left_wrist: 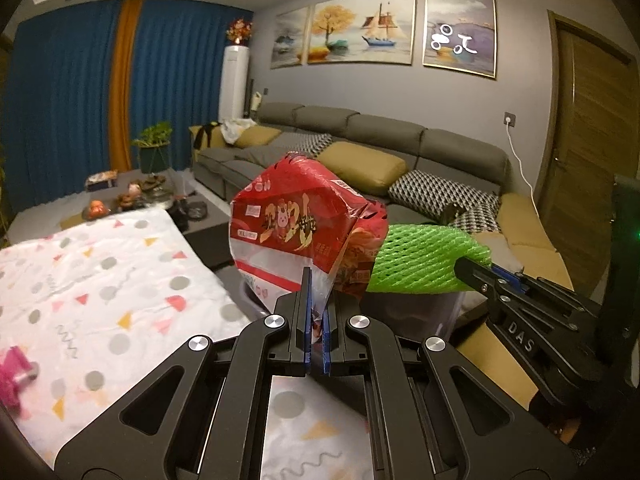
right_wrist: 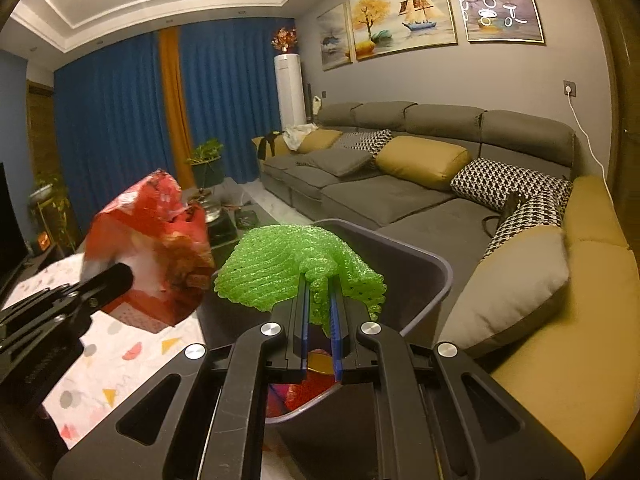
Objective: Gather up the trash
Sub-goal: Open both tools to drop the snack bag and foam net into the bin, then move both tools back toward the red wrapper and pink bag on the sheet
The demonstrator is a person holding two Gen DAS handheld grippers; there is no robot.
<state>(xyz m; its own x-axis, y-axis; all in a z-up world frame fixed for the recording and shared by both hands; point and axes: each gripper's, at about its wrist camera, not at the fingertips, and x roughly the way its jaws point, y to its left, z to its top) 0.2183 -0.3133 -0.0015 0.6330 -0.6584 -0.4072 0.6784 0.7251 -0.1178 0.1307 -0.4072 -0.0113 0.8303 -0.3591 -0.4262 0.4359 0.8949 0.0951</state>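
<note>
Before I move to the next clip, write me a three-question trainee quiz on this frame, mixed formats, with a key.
1. True or false: the left gripper is shut on the red snack bag.
2. Multiple choice: the green foam net clamped in the right gripper is held: A) over the sofa B) above the open grey bin C) on the patterned tablecloth.
3. Fill in: the bin already holds something coloured ____ at its bottom.

Key: 1 true; 2 B; 3 red.
</note>
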